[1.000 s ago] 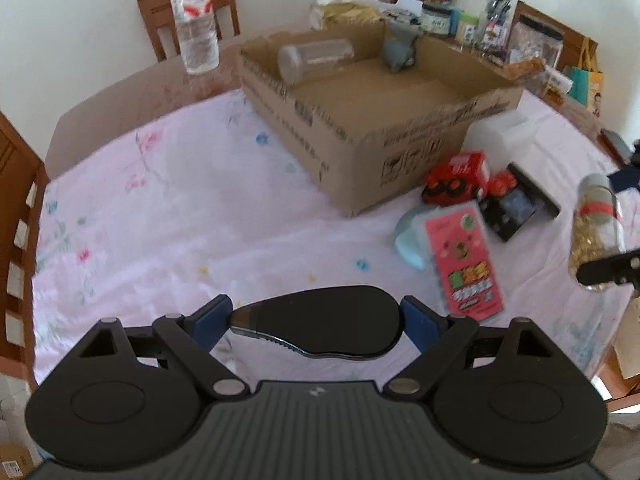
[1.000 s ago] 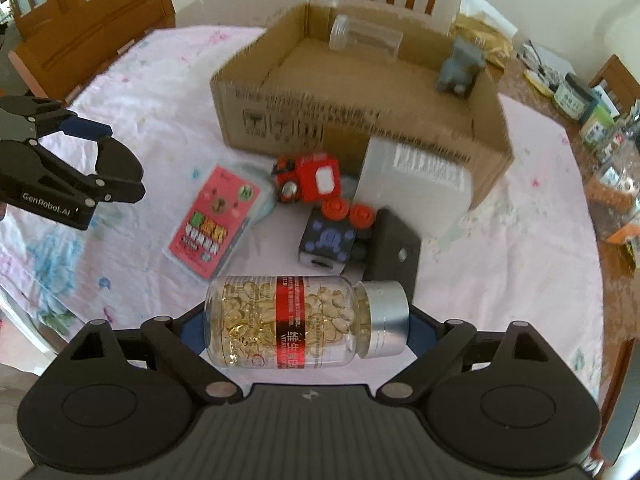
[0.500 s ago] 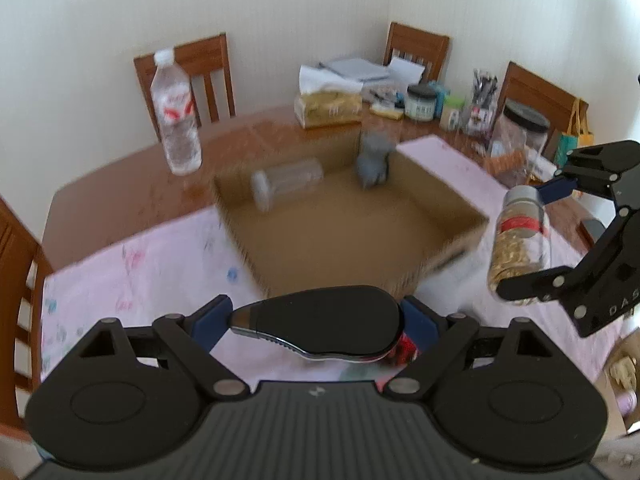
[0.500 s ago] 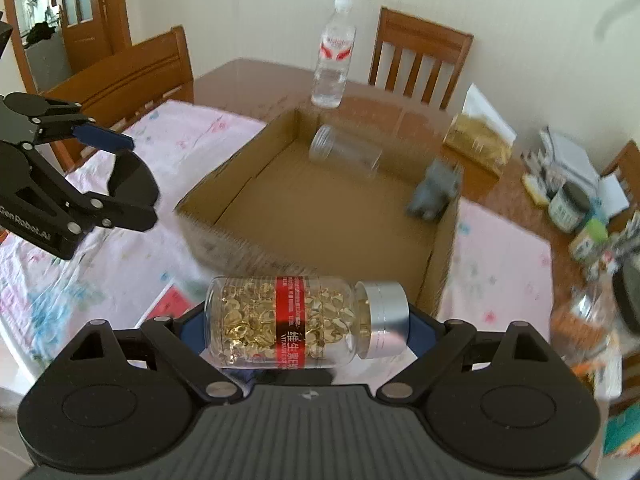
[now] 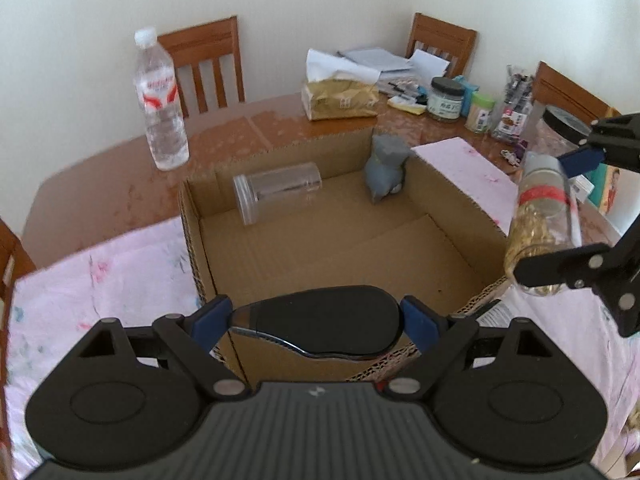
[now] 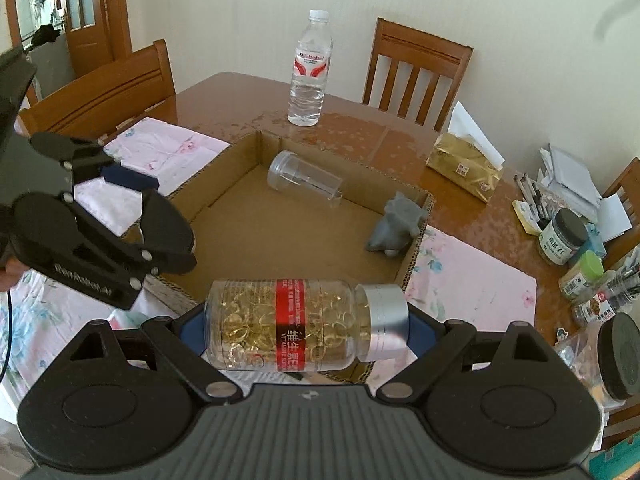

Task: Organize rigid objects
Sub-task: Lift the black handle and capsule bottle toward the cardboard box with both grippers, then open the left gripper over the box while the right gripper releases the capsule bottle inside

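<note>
My left gripper [image 5: 318, 322] is shut on a flat black oval object [image 5: 320, 322] and holds it over the near wall of the open cardboard box [image 5: 192, 240]. My right gripper [image 6: 306, 326] is shut on a clear capsule bottle [image 6: 300, 324] with a red label and silver cap, held sideways above the box's near edge [image 6: 412, 264]. The bottle also shows in the left wrist view [image 5: 540, 224] at the box's right side. Inside the box lie a clear plastic jar [image 5: 276, 194] on its side and a grey figurine [image 5: 384, 174].
A water bottle [image 5: 160, 100] stands on the brown table behind the box. A tissue pack [image 5: 340, 98], jars [image 5: 444, 100] and stationery crowd the far right. A pink cloth [image 5: 100, 280] covers the table near me. Wooden chairs [image 6: 412, 68] surround the table.
Both grippers have risen and moved forward from the loose items on the cloth to above the box. Each keeps its hold on its object.
</note>
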`<state>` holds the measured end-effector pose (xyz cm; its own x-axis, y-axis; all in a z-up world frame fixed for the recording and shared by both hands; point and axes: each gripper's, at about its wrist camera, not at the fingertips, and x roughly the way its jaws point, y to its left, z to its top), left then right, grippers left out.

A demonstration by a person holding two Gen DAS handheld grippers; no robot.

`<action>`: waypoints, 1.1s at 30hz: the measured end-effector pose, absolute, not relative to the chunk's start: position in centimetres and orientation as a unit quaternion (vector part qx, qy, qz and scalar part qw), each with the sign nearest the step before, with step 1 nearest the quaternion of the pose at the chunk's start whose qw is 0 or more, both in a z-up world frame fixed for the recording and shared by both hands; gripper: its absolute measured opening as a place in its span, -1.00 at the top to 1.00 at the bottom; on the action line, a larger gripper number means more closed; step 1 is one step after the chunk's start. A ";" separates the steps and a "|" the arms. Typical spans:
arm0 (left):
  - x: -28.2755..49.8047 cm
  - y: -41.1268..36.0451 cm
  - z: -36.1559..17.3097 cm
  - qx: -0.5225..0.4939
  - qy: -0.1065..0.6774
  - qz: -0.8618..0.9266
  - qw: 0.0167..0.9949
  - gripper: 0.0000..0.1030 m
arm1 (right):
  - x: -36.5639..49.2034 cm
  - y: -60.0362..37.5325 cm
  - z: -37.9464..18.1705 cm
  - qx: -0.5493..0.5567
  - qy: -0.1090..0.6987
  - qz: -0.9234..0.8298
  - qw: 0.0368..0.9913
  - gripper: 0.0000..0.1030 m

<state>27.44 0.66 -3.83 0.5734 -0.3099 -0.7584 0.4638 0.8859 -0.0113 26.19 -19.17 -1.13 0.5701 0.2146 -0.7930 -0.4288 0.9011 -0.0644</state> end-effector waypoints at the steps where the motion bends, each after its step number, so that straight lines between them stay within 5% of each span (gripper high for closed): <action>1: 27.5 0.6 -4.1 0.092 0.407 -0.210 0.884 -0.74 | 26.5 -19.3 -1.3 -0.125 0.427 0.186 0.876 -0.86; 33: 22.1 6.5 -3.5 0.059 0.405 -0.078 0.909 -0.91 | 30.3 -16.5 -1.6 -0.118 0.404 0.196 0.886 -1.00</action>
